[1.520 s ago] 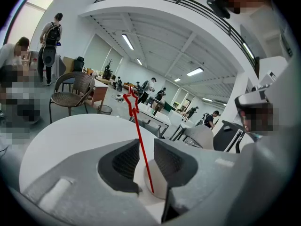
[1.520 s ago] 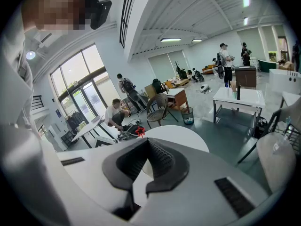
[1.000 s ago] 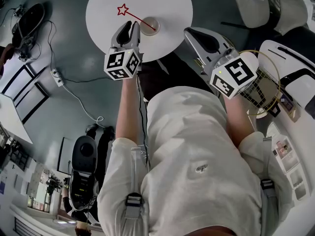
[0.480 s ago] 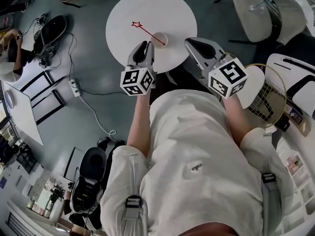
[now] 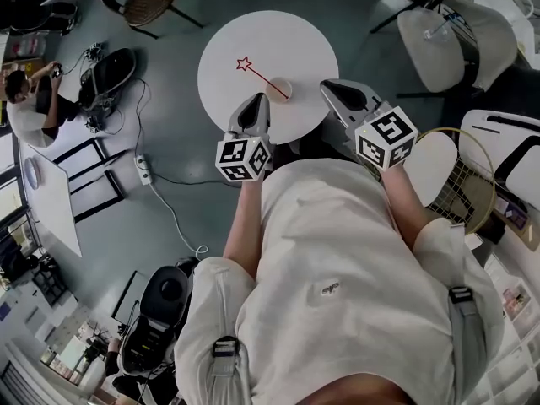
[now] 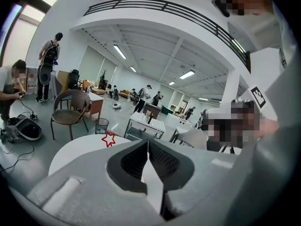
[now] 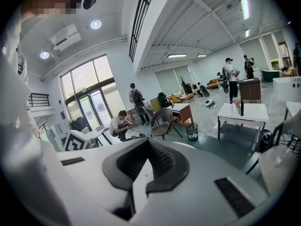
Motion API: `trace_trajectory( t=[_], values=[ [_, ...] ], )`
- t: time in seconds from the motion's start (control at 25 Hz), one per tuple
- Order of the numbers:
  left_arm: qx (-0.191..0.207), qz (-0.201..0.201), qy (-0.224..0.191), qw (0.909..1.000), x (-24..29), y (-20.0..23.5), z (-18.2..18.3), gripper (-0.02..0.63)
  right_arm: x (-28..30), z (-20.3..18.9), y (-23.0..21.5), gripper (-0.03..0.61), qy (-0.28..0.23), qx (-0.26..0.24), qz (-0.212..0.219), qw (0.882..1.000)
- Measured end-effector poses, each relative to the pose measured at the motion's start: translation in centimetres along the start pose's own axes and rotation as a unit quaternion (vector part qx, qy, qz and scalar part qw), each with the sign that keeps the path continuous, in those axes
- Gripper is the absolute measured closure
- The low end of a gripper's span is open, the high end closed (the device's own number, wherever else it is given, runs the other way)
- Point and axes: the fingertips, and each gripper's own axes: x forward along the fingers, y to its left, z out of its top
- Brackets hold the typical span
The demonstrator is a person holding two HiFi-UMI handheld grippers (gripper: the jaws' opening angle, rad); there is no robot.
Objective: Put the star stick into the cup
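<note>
From the head view, my left gripper (image 5: 256,106) and right gripper (image 5: 336,91) hover at the near edge of the round, smooth white worktop (image 5: 295,40), well apart from each other. The thin red star stick (image 5: 260,74) lies slanted on it. Its outlined star head points away from me, and its plain end meets the small pale round cup (image 5: 279,89), seemingly inside the mouth.

In the left gripper view, my left gripper (image 6: 148,143) has its dark ribbed jaws pressed together with nothing between them. Just past them, the red star (image 6: 109,139) stands over the worktop's (image 6: 75,149) white curve; the cup shows only from above.

In the right gripper view, my right gripper (image 7: 149,142) likewise has its ribbed jaws together and empty, facing a brown wicker chair (image 7: 164,119).
</note>
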Motion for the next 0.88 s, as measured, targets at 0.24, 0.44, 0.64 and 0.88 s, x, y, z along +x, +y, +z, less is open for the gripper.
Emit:
trace_trajectory(
  t=[0.24,0.44,0.64,0.88],
  values=[
    [0.012,0.0,-0.007,0.9999,-1.3,-1.0,0.6,0.603,-0.5,0.0,0.4,0.571,-0.007,-0.003,0.004,1.0],
    [0.029,0.004,-0.008,0.9995,-2.4,-1.5,1.2,0.603,-0.3,-0.5,0.8,0.571,-0.006,-0.002,0.013,1.0],
    [0.035,0.004,-0.008,0.9993,-3.9,-1.7,1.8,0.603,-0.1,-0.7,1.3,0.571,-0.006,-0.002,0.015,1.0],
    [0.056,-0.031,0.017,0.9978,-4.6,-1.7,1.6,0.603,-1.0,-0.9,1.3,0.571,-0.037,0.019,-0.021,0.999]
  ],
)
